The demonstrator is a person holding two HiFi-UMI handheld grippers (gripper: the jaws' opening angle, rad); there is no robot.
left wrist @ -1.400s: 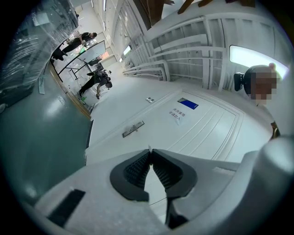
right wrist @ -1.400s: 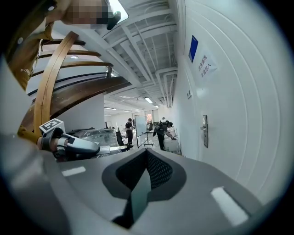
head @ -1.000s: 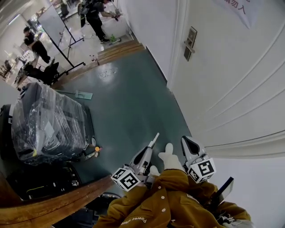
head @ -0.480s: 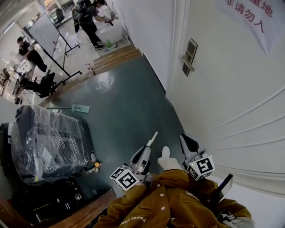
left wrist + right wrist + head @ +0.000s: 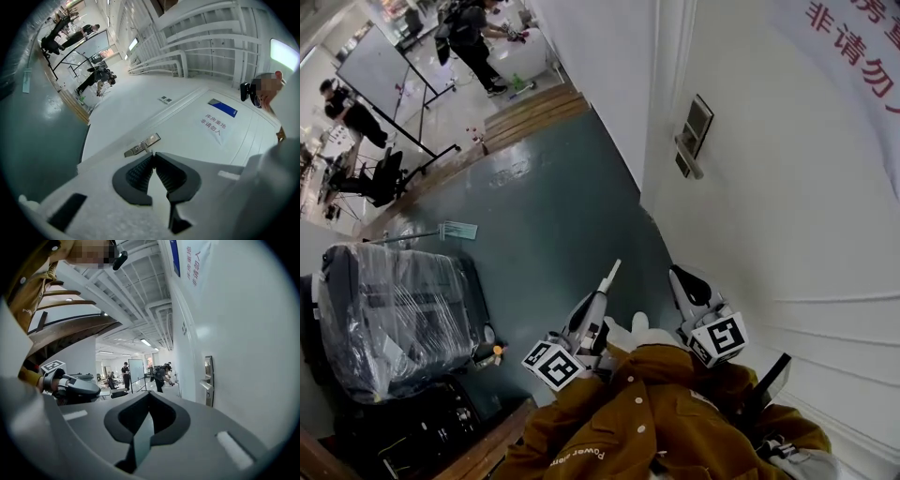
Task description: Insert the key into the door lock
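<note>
Left gripper (image 5: 596, 298) clamped shut on a thin pale key (image 5: 608, 274), blade poking forward past the tips; seemingly edge-on in its own view. Right gripper (image 5: 677, 275) just to its right, jaws pressed together, empty. Farther ahead and rightward, door lock (image 5: 692, 131) on white door (image 5: 787, 234).

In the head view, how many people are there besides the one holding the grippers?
2. One person bends forward at the top edge, right of the whiteboard; another person stands at far left. More may be hidden farther back.
</note>
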